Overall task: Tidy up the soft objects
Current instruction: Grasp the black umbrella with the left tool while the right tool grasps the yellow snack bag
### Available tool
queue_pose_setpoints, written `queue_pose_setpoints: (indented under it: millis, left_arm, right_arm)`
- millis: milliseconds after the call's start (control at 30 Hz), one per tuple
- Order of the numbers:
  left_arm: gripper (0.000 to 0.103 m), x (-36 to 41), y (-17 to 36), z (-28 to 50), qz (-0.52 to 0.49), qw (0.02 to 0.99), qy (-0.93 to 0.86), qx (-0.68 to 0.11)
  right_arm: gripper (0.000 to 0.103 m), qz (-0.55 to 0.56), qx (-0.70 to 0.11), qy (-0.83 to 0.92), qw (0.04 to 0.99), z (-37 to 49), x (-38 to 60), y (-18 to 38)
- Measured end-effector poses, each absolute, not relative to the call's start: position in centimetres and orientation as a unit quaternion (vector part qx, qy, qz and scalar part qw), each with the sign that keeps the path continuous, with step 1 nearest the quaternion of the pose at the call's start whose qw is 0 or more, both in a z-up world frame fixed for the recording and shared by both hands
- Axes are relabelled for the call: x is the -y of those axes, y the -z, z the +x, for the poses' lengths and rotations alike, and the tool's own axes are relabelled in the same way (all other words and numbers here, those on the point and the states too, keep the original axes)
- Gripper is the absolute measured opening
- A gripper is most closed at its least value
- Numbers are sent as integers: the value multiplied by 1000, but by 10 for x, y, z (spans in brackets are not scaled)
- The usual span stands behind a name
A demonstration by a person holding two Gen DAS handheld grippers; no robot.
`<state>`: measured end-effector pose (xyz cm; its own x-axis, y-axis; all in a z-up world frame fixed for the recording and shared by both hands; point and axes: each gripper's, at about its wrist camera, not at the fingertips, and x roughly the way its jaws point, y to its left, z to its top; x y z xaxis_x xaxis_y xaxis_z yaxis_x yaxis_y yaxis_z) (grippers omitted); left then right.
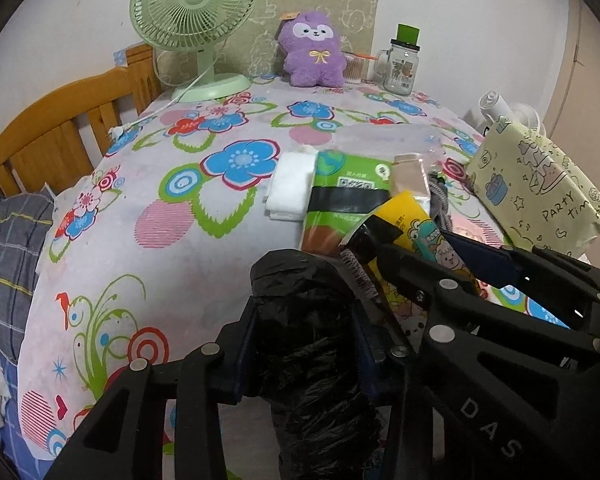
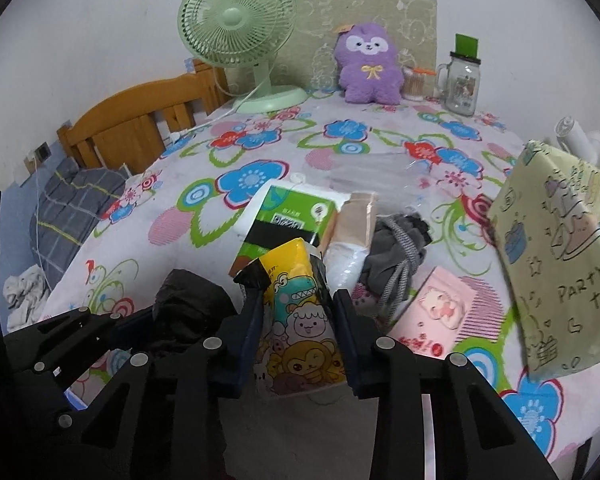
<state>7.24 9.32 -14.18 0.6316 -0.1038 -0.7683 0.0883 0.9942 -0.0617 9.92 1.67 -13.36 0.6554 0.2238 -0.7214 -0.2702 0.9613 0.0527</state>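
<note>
My left gripper (image 1: pixel 302 308) is shut on a roll of black plastic bags (image 1: pixel 304 320), held over the near edge of the flowered table; the roll also shows in the right wrist view (image 2: pixel 188 304). My right gripper (image 2: pixel 298 300) is shut on a yellow cartoon tissue pack (image 2: pixel 300 320), which also shows in the left wrist view (image 1: pixel 416 236). Behind it lie a green tissue pack (image 2: pixel 288 220), a beige packet (image 2: pixel 354 220), a grey drawstring pouch (image 2: pixel 396 252) and a pink pig pack (image 2: pixel 440 312). A purple plush toy (image 2: pixel 370 66) sits at the back.
A green desk fan (image 2: pixel 240 32) and a glass mug jar (image 2: pixel 462 84) stand at the back. A yellow "party time" wrapped box (image 2: pixel 560 256) stands at the right. A wooden bed frame (image 2: pixel 132 120) and grey bedding (image 2: pixel 68 216) lie left of the table.
</note>
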Motion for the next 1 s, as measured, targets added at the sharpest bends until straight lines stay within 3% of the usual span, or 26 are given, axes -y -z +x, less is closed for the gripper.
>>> queue_pose_setpoints:
  millis: [1000]
  left_arm:
    - [43, -46, 102, 85, 13, 921, 66, -384]
  right_arm:
    - [37, -24, -345, -80, 935, 96, 31, 89]
